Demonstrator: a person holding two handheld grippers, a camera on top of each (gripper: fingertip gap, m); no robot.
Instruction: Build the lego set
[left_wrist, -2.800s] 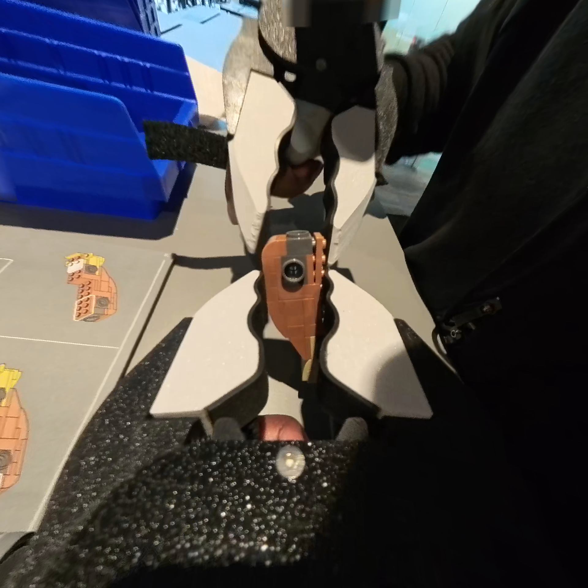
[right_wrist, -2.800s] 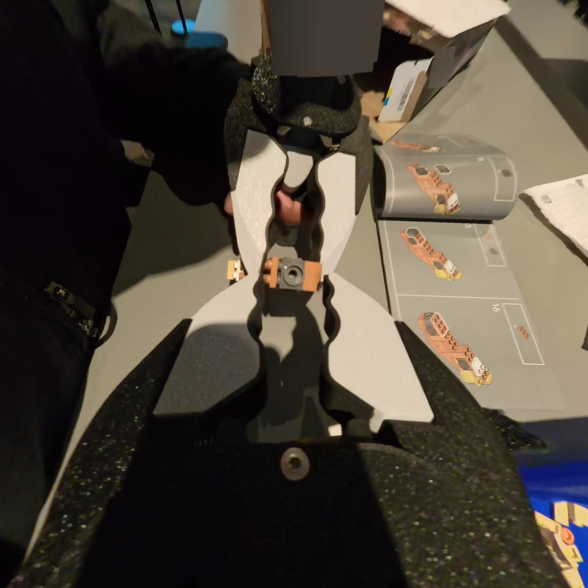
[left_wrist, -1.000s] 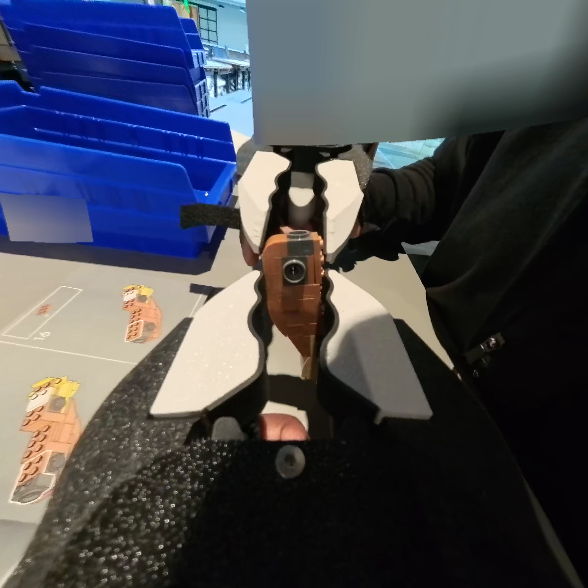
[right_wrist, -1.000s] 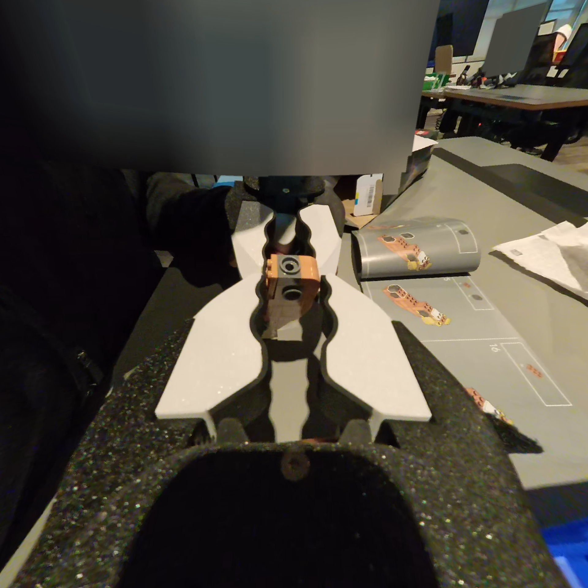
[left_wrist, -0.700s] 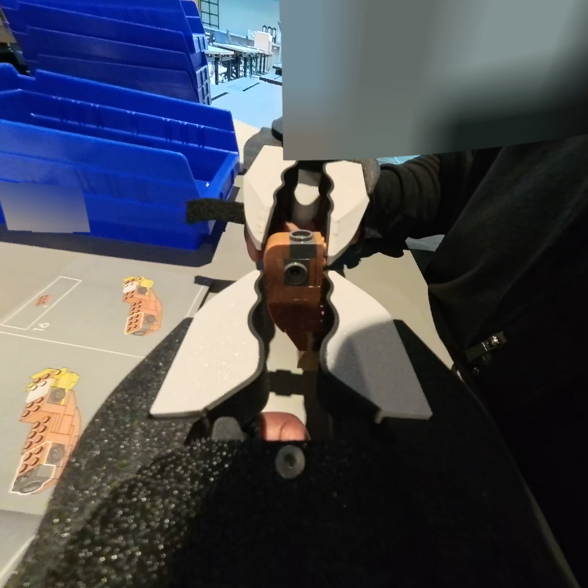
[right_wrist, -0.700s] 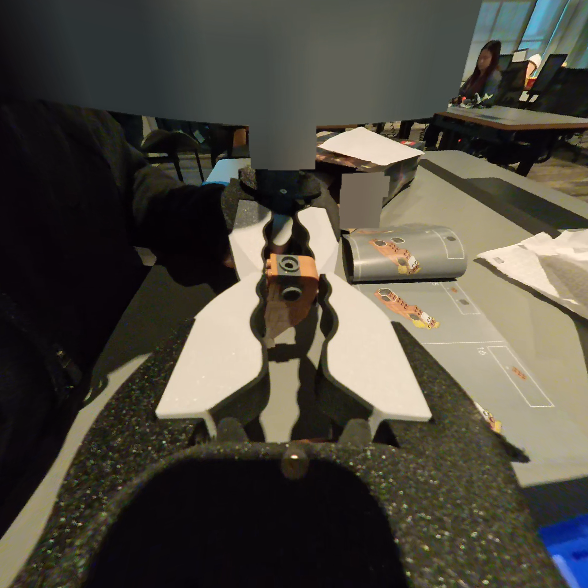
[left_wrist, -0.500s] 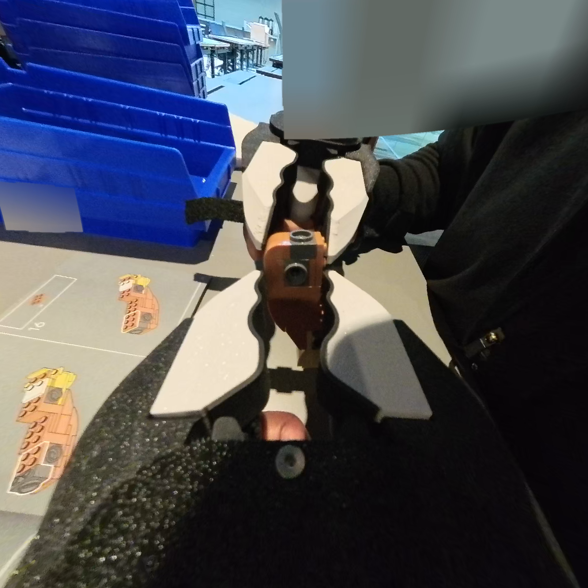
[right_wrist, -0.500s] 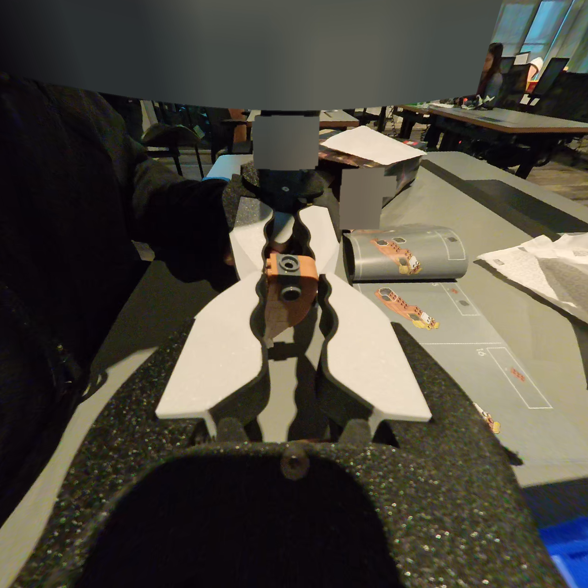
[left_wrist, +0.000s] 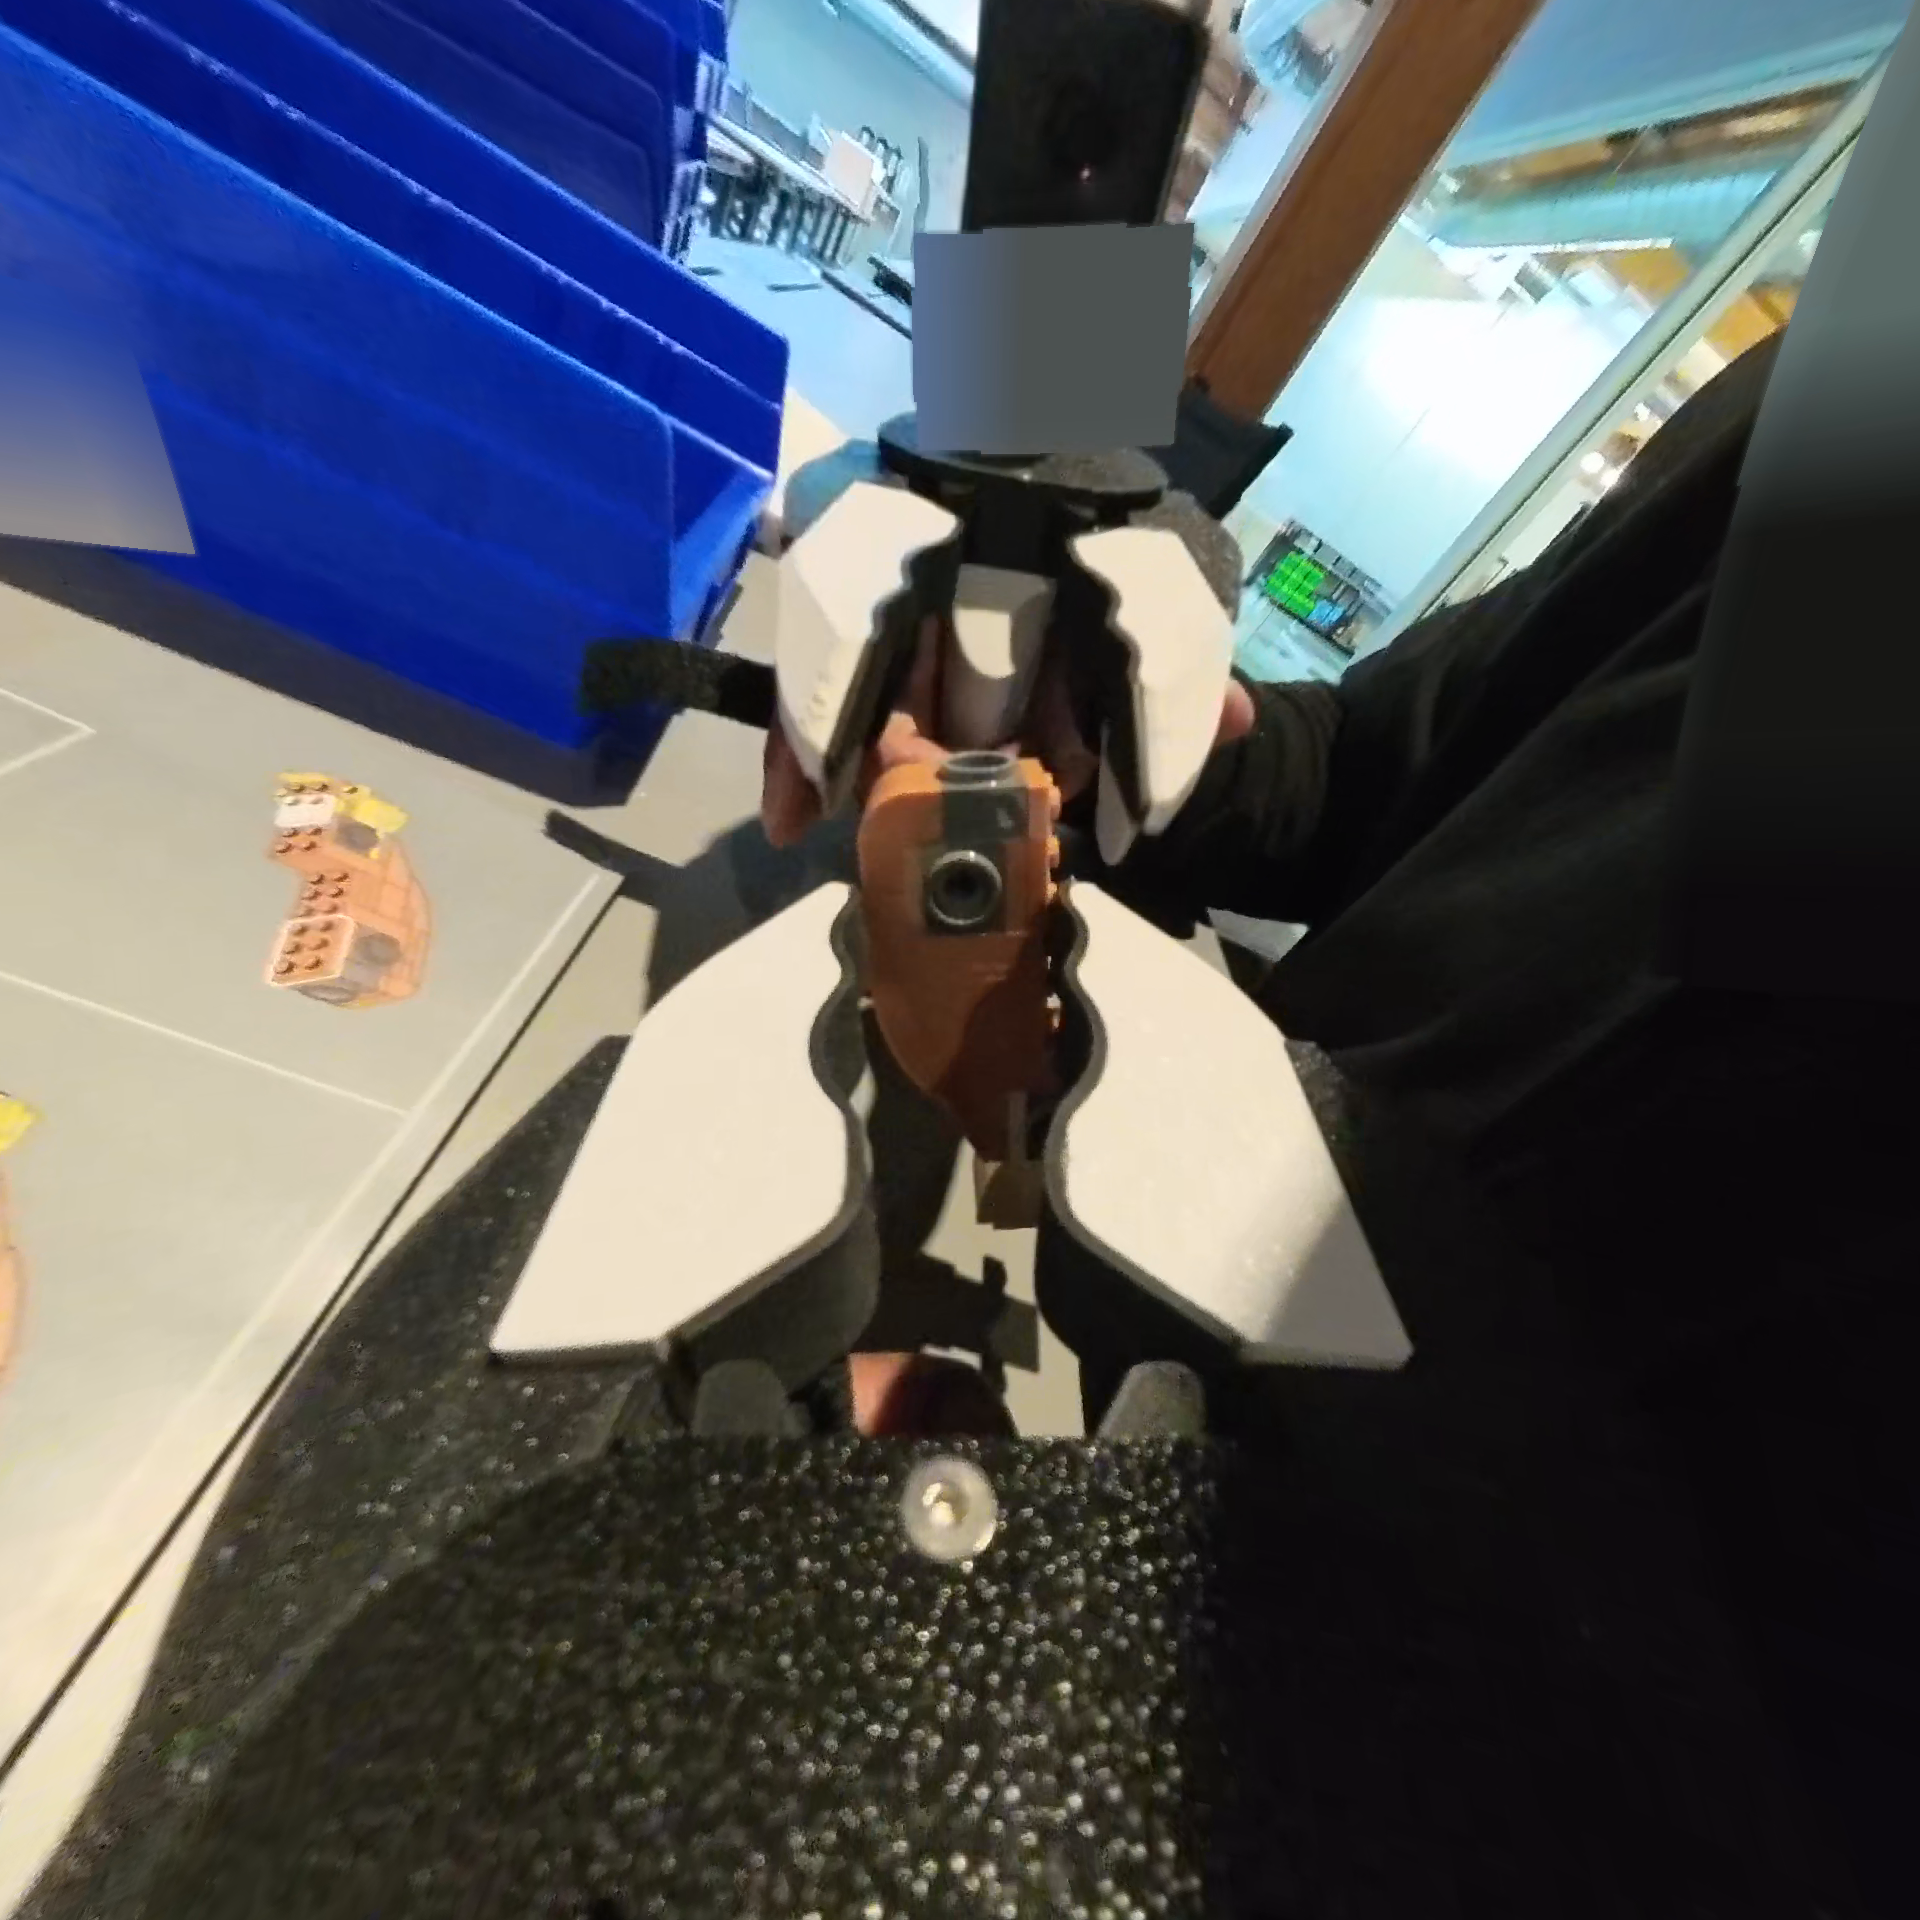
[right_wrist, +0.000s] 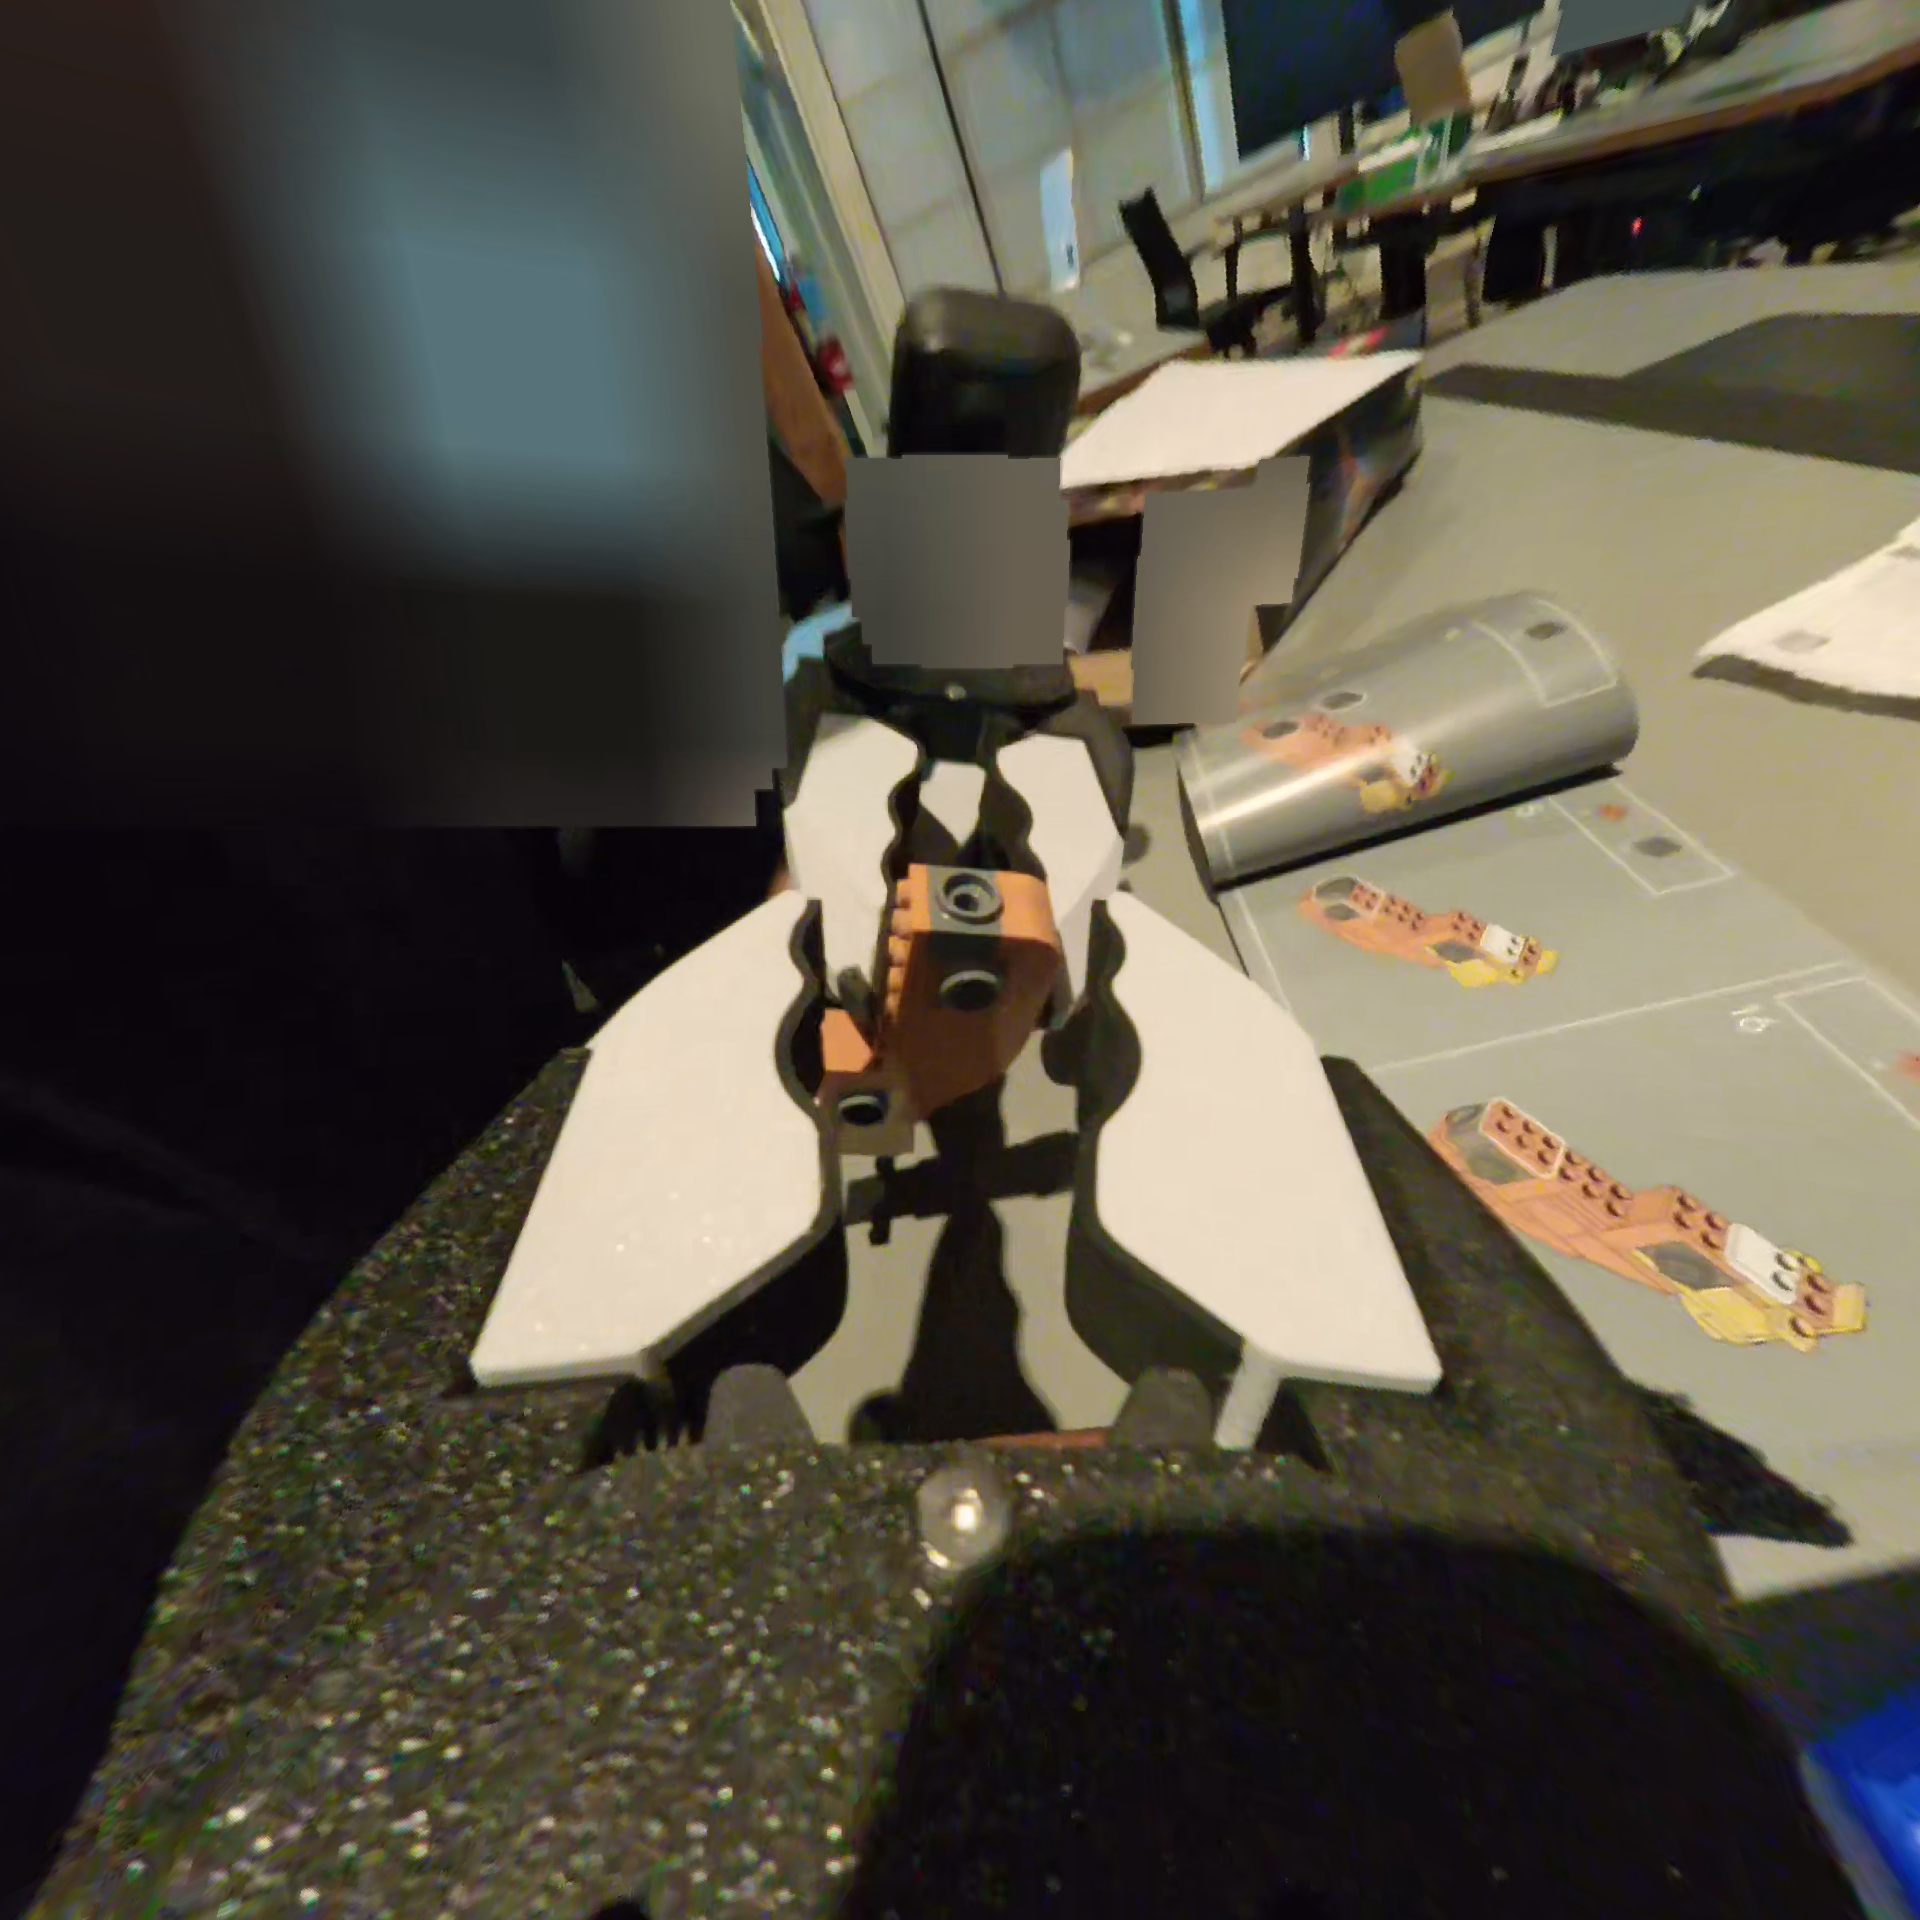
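A brown lego assembly (left_wrist: 961, 997) with a dark grey studded brick at its top end is held above the grey table. My left gripper (left_wrist: 961, 904) is shut on it, its fingers (left_wrist: 727, 1122) pressing both sides. My right gripper (right_wrist: 956, 904) faces the left one tip to tip. Its jaws stand spread wider than the assembly (right_wrist: 956, 997), with a gap on the right side. In the left wrist view the right gripper's fingers (left_wrist: 831, 644) flare apart around the assembly's top end.
Blue bins (left_wrist: 364, 364) stand at the back left. A grey instruction sheet (right_wrist: 1558, 1049) with pictures of the model lies on the table, its far end rolled up (right_wrist: 1455, 727). A box (right_wrist: 1351, 447) and white paper (right_wrist: 1849, 623) lie beyond. A person's dark sleeve (left_wrist: 1558, 935) is close by. The tips of both grippers are at nearly the same place.
My right gripper's jaws have spread apart from the assembly. The left gripper still grips it. Both grippers have tilted, and the assembly now shows more side-on in the right wrist view.
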